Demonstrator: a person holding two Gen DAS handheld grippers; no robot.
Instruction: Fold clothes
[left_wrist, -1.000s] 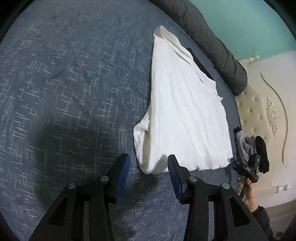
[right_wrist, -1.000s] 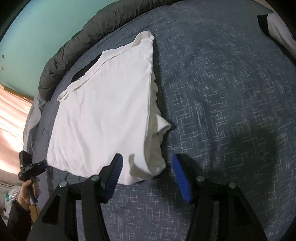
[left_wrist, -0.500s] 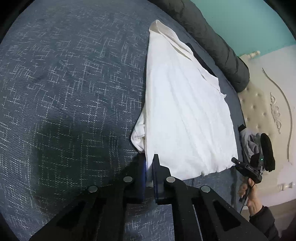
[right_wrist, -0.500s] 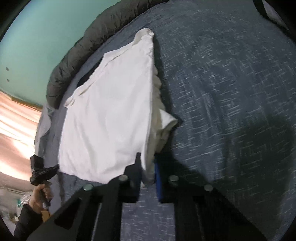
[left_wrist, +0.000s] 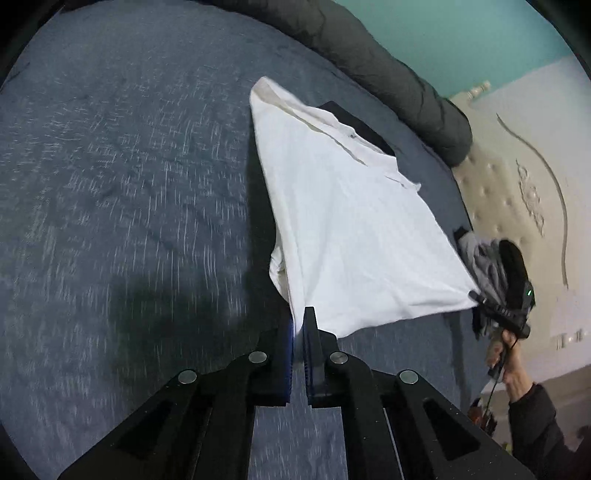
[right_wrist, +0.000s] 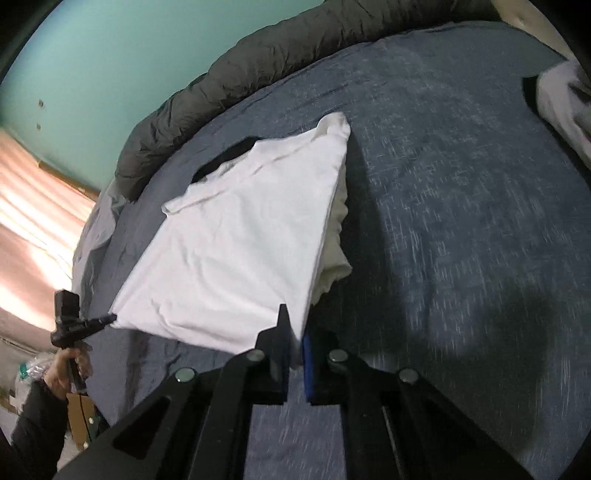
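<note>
The bed (left_wrist: 110, 166), covered in a blue-grey flecked sheet, spreads out ahead of and beneath both pairs of jaws. A dark grey quilt (right_wrist: 258, 74) lies rolled along its far edge, well beyond the jaws, against a teal wall (right_wrist: 92, 55). The white shirt (left_wrist: 351, 229), folded to a rough triangle, stretches from the jaws away toward the quilt, its near edge raised off the sheet and its far tip on the bed. A narrow black thing (left_wrist: 354, 125), too hidden to name, shows under the shirt's far side. The left gripper (left_wrist: 299, 328) has its jaws pressed together on the shirt's near corner, white cloth pinched between the blue pads. The right gripper (right_wrist: 295, 339) likewise has its jaws clamped onto the other near corner of the shirt. Each view shows the opposite gripper off to the side, held by a hand (left_wrist: 506, 354) in a dark sleeve.
</note>
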